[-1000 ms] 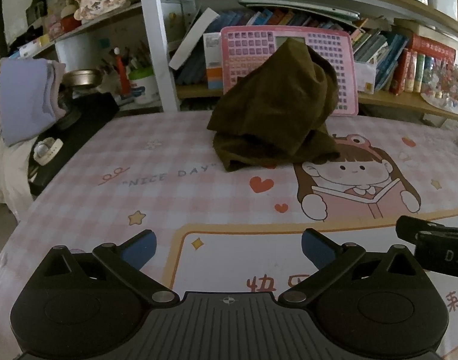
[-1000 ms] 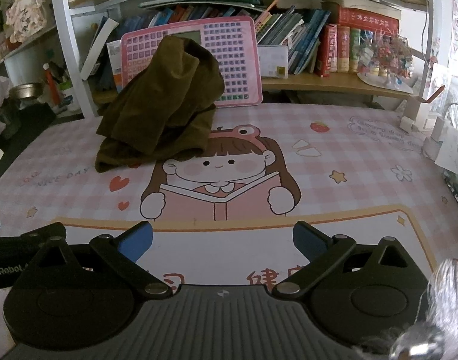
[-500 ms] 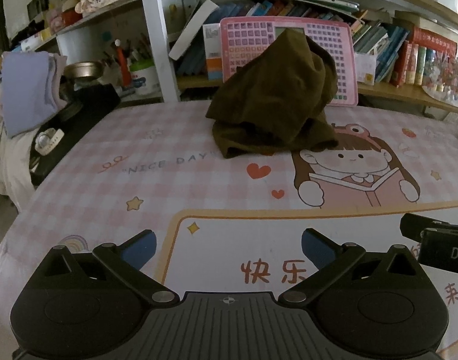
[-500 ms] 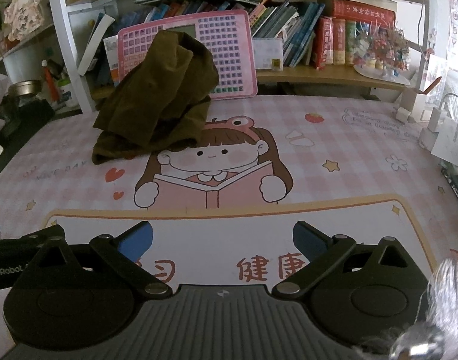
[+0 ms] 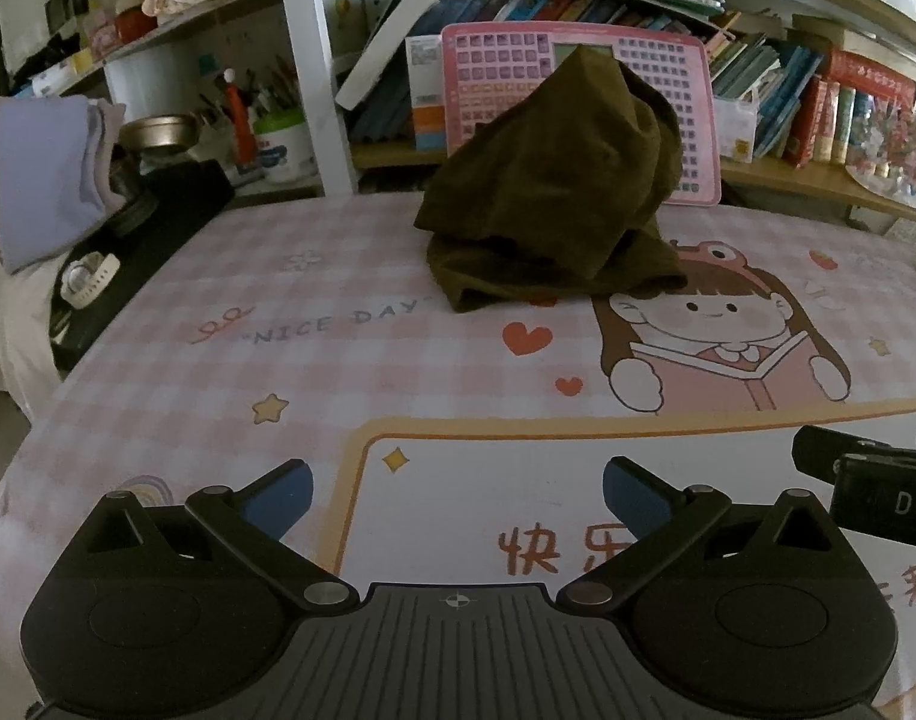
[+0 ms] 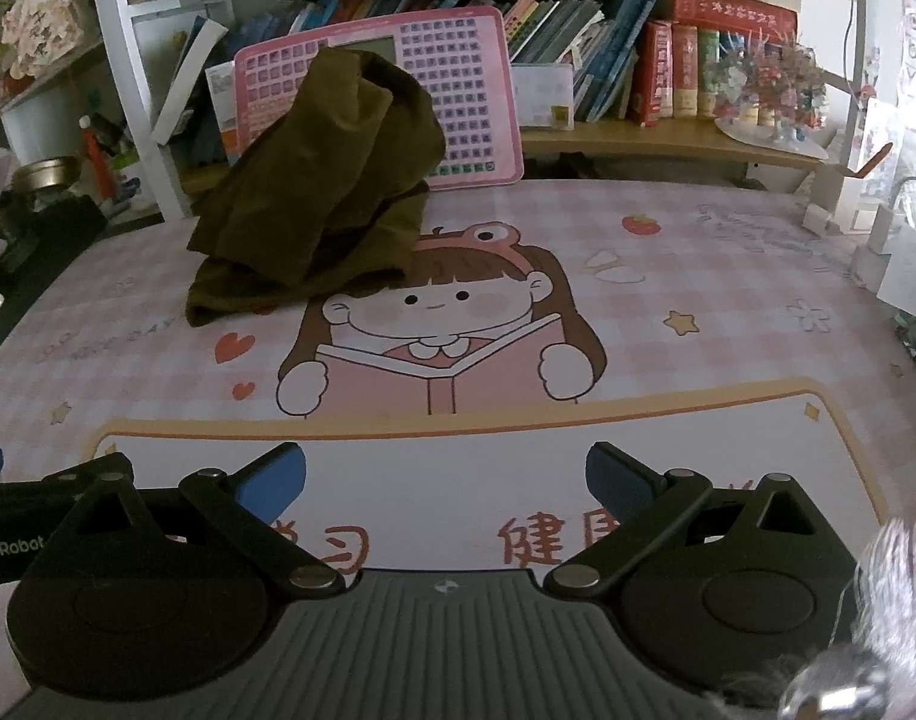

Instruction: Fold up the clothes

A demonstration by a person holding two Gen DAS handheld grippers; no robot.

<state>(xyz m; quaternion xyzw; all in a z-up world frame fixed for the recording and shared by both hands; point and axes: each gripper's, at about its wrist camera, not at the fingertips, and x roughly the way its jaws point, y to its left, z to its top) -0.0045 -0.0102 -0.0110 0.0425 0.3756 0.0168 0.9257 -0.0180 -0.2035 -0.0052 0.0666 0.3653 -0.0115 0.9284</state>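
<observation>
Over the last second both cameras have drawn back a little and tipped down: more of the printed desk mat (image 6: 728, 324) near the grippers now shows, and the olive-brown garment (image 5: 554, 192) sits slightly smaller and higher in both wrist views. The garment itself has not shifted — same peak, same slumped folds. By my reading, that puts the grippers no nearer the cloth than before.

The left gripper (image 5: 457, 489) and the right gripper (image 6: 446, 474) both stand with fingers spread wide and nothing between them, well short of the garment.

The garment lies heaped, not flat or squared, on the mat just in front of the pink keyboard toy (image 6: 458, 90), its peak leaning against that toy. Its long axis runs from that peak down and forward to a bottom edge spread along the mat, left of the cartoon girl's head (image 6: 440, 300).
</observation>
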